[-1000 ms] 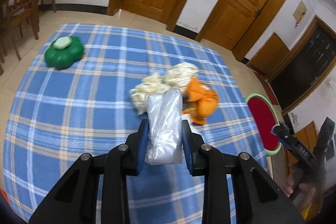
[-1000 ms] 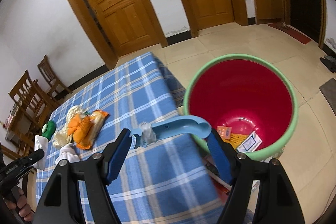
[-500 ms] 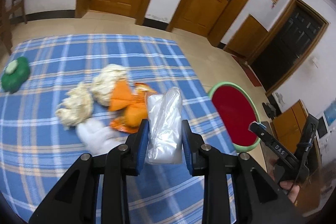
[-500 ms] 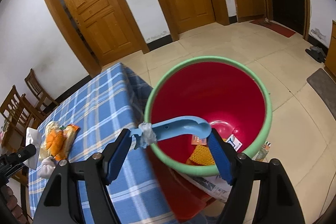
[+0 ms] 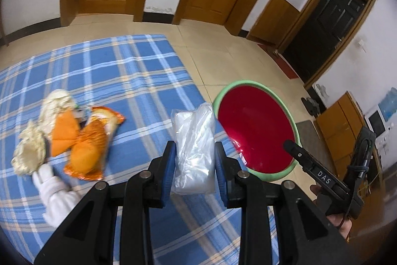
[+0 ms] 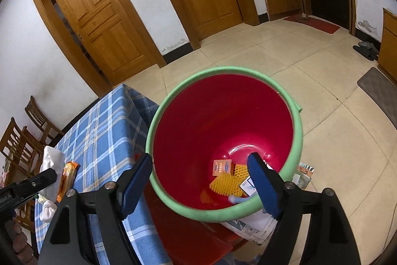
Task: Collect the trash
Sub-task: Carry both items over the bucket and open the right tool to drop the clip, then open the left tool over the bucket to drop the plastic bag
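Blue scoop: gone from between the right gripper's (image 6: 199, 184) pads, where it sat half a second ago. A pale blue bit low in the red bin (image 6: 299, 138), among the orange packets, is probably it. The right jaws are opening, nothing between them, over the bin mouth. That item counts as dropped.

Clear plastic bag (image 5: 194, 148): clamped in the left gripper (image 5: 194, 174), jaws fully closed on it. Over the last second it has crossed the blue checked tablecloth (image 5: 124, 71) toward the bin, now near the table's edge. Likely the next drop.

Remaining on the cloth: orange wrappers (image 5: 85, 140), crumpled tissue wads (image 5: 53, 101), a white wad (image 5: 55, 193). Task roughly midway.
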Demonstrator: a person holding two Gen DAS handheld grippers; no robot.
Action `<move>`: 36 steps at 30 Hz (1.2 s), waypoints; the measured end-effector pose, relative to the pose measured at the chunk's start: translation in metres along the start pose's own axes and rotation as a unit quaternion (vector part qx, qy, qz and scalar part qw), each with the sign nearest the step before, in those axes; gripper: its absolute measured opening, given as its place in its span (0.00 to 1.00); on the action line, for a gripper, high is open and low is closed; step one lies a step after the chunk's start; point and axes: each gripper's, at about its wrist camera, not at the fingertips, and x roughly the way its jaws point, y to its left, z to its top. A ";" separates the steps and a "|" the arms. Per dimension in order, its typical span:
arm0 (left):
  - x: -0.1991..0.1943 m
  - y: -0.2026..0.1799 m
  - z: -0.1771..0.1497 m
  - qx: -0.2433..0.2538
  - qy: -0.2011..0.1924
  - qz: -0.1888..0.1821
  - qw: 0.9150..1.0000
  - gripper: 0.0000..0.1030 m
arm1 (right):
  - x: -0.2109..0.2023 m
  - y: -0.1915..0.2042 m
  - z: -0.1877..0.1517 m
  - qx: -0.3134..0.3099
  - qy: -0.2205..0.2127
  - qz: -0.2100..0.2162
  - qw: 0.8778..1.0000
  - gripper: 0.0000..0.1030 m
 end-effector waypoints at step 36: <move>0.079 -0.093 0.014 0.094 0.049 -0.028 0.994 0.51 | -0.023 -0.044 0.008 0.064 -0.033 -0.009 0.997 0.80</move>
